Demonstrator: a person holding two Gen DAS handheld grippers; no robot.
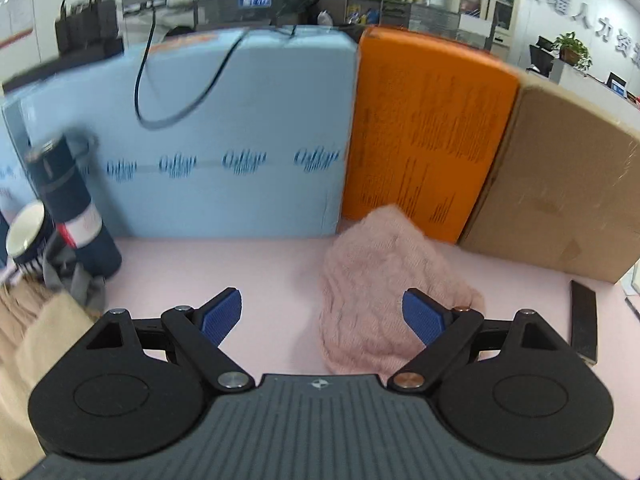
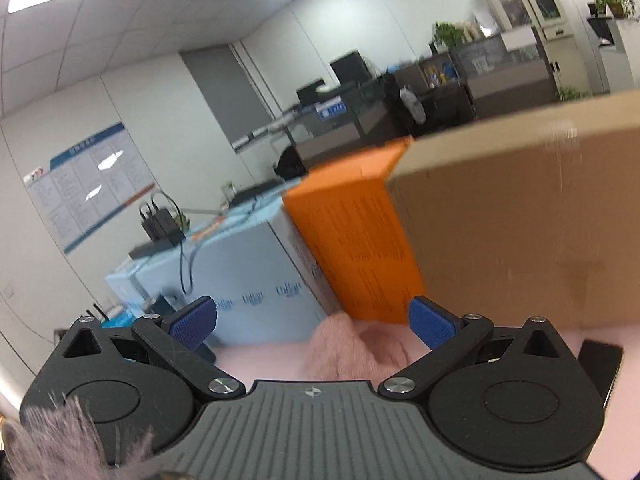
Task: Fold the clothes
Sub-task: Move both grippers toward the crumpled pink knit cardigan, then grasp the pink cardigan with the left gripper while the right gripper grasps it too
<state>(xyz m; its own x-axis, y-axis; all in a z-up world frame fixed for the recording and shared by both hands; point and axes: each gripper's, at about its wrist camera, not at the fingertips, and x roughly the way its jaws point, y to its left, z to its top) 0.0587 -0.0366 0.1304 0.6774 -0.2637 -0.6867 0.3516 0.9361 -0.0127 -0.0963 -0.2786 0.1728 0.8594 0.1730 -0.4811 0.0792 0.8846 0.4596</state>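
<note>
A fuzzy pink knit garment (image 1: pixel 376 292) lies bunched on the pink table top (image 1: pixel 208 268), against the orange box. My left gripper (image 1: pixel 322 312) is open and empty, low over the table, with its right finger pad (image 1: pixel 424 316) over the garment's right side. In the right wrist view the same garment (image 2: pixel 352 348) lies ahead between the fingers. My right gripper (image 2: pixel 314 320) is open, empty and raised, tilted upward. Pink fuzzy fibres (image 2: pixel 72 440) show at the bottom left corner of that view.
A light blue box (image 1: pixel 224 140), an orange box (image 1: pixel 424 132) and a brown carton (image 1: pixel 560 184) stand along the back. A dark bottle (image 1: pixel 72 208), a cup (image 1: pixel 28 236) and beige and grey clothes (image 1: pixel 36 340) sit left. A dark flat object (image 1: pixel 584 326) lies right.
</note>
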